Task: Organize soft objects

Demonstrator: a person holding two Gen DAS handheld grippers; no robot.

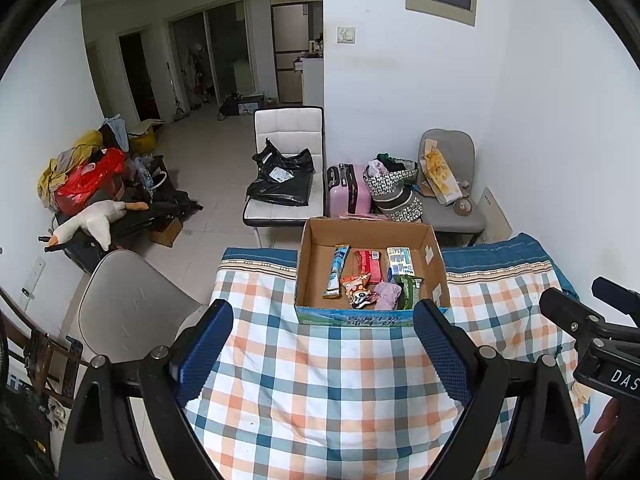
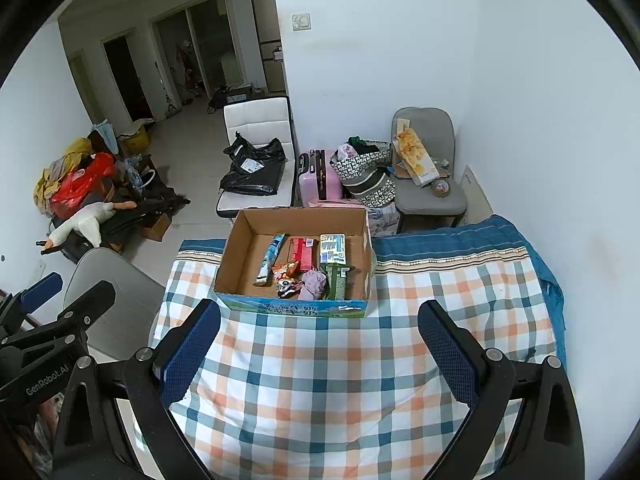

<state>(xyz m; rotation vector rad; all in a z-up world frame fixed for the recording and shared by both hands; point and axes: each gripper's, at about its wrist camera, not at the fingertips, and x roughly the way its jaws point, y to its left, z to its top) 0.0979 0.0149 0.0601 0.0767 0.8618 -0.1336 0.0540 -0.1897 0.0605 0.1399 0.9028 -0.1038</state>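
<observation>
**Two wrist cameras, side by side above a bed**

Each camera looks forward and down along its own spread fingers, from well back. Both share the checked blanket (image 1: 320, 380) (image 2: 320, 380) and the cardboard box (image 1: 370, 228) (image 2: 300, 216) ahead, with chairs and the doorway beyond.

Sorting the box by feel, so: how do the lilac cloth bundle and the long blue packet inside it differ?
The lilac cloth bundle is crumpled and rounded; the long blue packet is flat and narrow. The bundle sits near the box's front wall among other items; the packet lies lengthwise at their left edge. Both rest on the floor of the cardboard box.
</observation>
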